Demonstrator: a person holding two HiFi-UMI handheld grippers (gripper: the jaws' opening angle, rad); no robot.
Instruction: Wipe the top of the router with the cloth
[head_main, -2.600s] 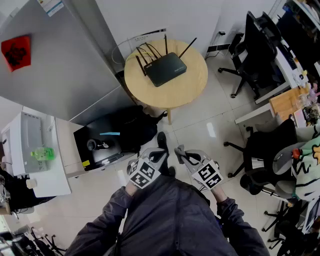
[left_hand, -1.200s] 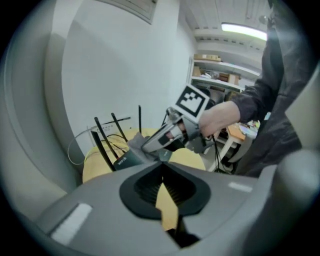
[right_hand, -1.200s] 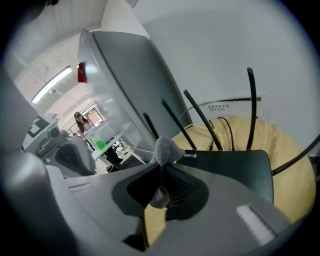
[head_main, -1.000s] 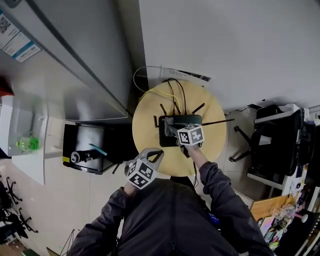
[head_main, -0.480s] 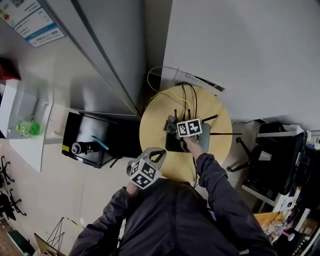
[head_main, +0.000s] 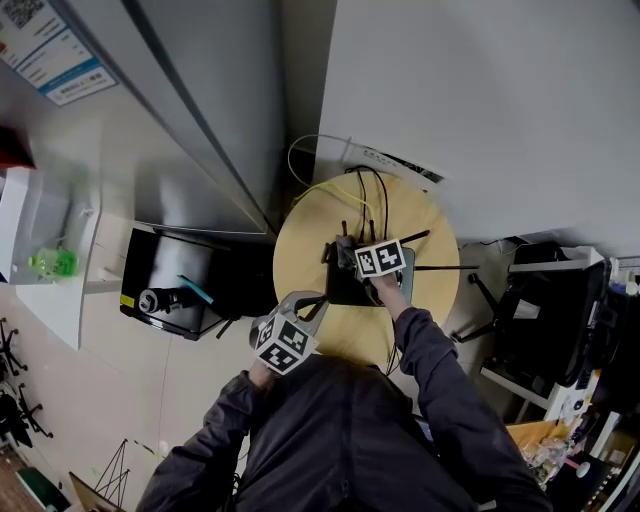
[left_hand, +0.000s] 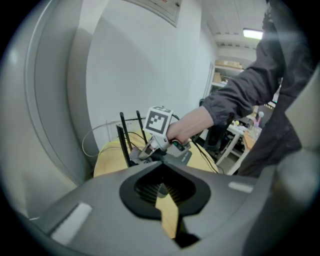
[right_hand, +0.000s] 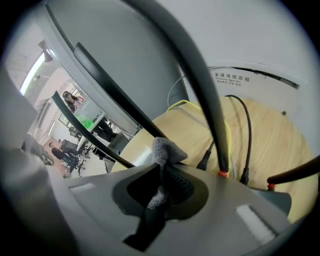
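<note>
My right hand-held gripper is clamped on the grey cloth and sits over the black router in the middle of the round wooden tabletop. The cloth is bunched at the jaw tips, close among the router's black antennas and a black cable. My left hand-held gripper hangs at the tabletop's near edge, its jaws together on nothing, pointing towards the router but apart from it.
</note>
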